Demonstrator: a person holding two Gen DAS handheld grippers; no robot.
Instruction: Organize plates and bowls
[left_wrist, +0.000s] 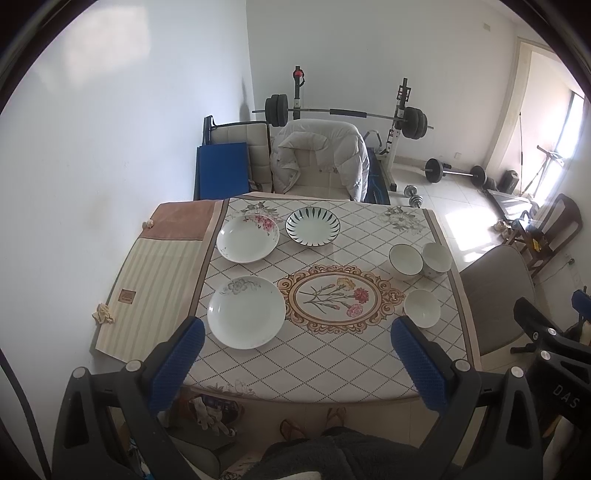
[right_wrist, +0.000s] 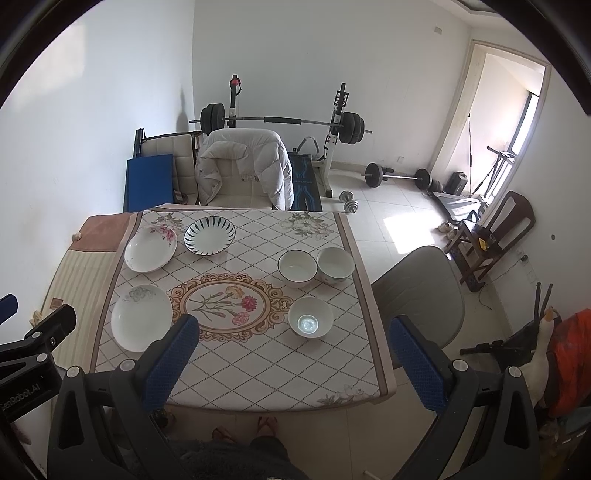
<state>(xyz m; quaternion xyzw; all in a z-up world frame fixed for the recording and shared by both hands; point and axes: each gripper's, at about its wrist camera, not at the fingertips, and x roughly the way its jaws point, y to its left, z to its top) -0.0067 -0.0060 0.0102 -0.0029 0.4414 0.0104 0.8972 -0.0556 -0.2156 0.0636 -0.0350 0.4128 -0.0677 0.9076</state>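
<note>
Three plates lie on the left of the table: a white one with grey flowers (left_wrist: 246, 311) (right_wrist: 142, 317) nearest, one with pink flowers (left_wrist: 247, 238) (right_wrist: 150, 248) behind it, and a green-striped one (left_wrist: 313, 225) (right_wrist: 209, 230) at the back. Three bowls stand on the right: a white one (left_wrist: 422, 307) (right_wrist: 310, 316) nearest, a dark-rimmed one (left_wrist: 405, 258) (right_wrist: 297, 267), and another white one (left_wrist: 436, 259) (right_wrist: 335, 264) beside it. My left gripper (left_wrist: 297, 354) is open and empty, high above the front edge. My right gripper (right_wrist: 295, 354) is open and empty, equally high.
The table (left_wrist: 332, 354) has a diamond-pattern cloth and a striped mat (left_wrist: 147, 280) at its left. A chair with a white jacket (left_wrist: 321, 158) stands behind it. A grey chair (right_wrist: 417, 295) stands to the right. A barbell rack (left_wrist: 347, 114) and weights are at the back.
</note>
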